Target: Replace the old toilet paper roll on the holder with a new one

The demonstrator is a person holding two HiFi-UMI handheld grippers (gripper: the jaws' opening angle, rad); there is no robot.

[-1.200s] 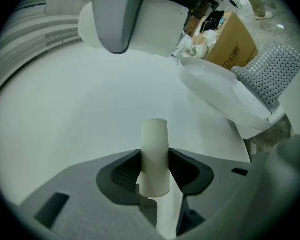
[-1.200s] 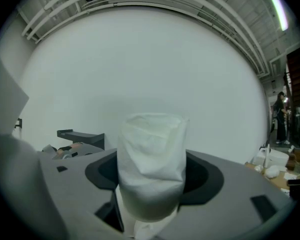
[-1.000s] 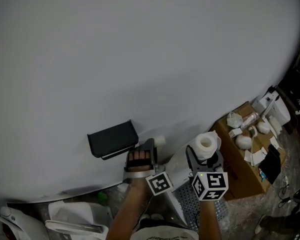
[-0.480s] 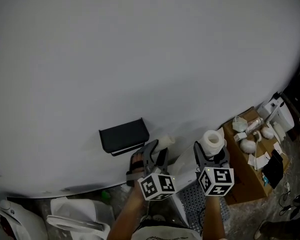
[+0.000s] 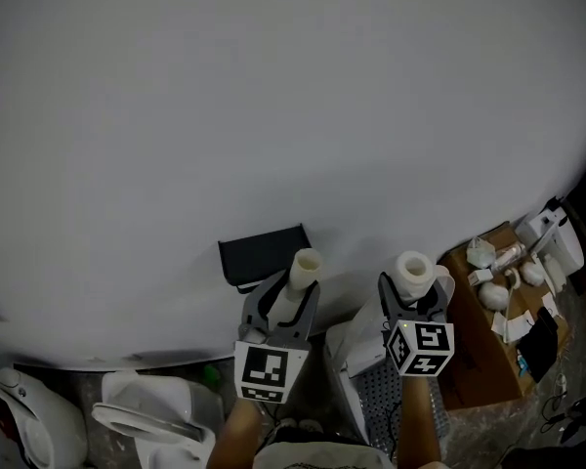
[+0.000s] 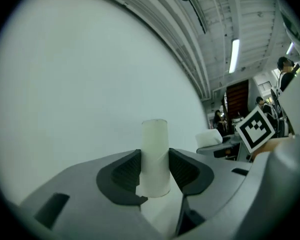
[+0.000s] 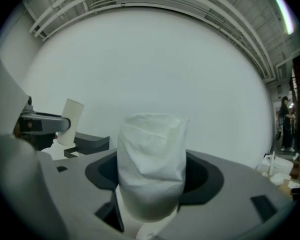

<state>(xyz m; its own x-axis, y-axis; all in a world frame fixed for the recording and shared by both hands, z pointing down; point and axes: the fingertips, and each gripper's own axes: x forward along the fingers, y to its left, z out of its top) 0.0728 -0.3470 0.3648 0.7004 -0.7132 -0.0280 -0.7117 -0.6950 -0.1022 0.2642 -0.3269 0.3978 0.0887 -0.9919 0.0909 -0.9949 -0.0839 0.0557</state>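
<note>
White wall, holder (image 5: pixel 264 254) mid-frame looks bare: my left gripper (image 5: pixel 291 299) pinches the old tube (image 5: pixel 304 267), right gripper (image 5: pixel 412 299) clamps the unmounted fresh roll (image 5: pixel 412 272).

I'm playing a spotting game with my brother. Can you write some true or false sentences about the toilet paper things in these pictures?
1. The left tool is shut on a bare tube with no paper on it. True.
2. The right tool holds nothing. False: it is shut on a full paper roll.
3. A roll hangs on the black holder on the wall. False: no roll shows on it. Both the tube and the roll are in the tools.
4. In the head view, a cardboard box with small things on top stands to the right of the right tool. True.
</note>
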